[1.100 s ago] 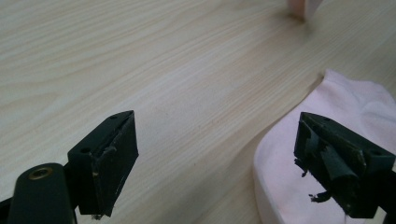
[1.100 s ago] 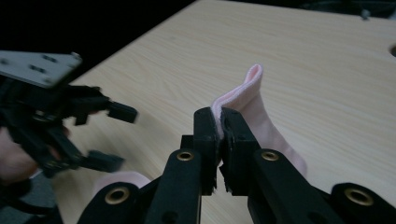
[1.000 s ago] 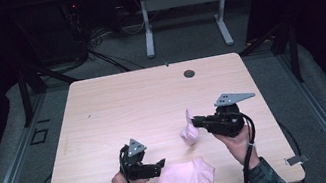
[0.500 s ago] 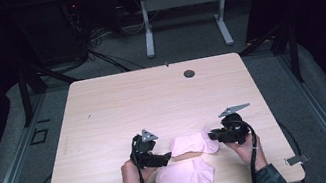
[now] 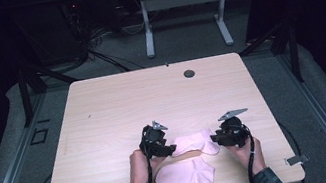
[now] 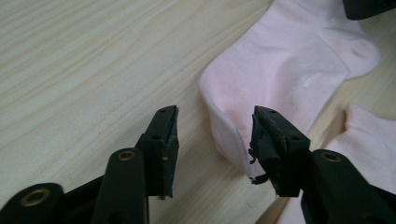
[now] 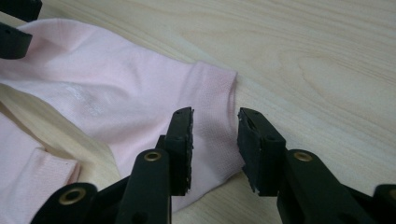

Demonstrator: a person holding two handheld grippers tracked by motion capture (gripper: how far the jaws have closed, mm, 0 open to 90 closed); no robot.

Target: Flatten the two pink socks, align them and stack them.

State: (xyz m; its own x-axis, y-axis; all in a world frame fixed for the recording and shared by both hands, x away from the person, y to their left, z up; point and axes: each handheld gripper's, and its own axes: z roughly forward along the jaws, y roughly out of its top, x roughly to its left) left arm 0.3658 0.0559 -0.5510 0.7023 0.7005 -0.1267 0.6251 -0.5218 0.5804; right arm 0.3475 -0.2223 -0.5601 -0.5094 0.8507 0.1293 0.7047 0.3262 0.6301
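Two pink socks lie near the table's front edge. The farther sock point(image 5: 193, 143) point(image 6: 285, 70) point(image 7: 107, 93) stretches flat between my grippers. The nearer sock point(image 5: 186, 175) point(image 6: 369, 135) point(image 7: 28, 172) lies in front of it. My left gripper point(image 5: 170, 148) point(image 6: 215, 116) is at the farther sock's left end. Its jaws have just been closing and stand apart, with the sock's rounded edge between them by the right pad. My right gripper point(image 5: 215, 139) point(image 7: 215, 116) is at the sock's cuff end. Its jaws have just been opening and straddle the cuff without pressing it.
The light wooden table point(image 5: 118, 109) has a dark round grommet point(image 5: 189, 73) near its far edge. A person's hands point(image 5: 139, 169) come in from the front edge. Another table's legs point(image 5: 147, 28) stand on the floor beyond.
The right gripper came down with the sock it held up, laid it flat and opened. The left gripper moved right and forward to the sock's other end, its jaws narrower.
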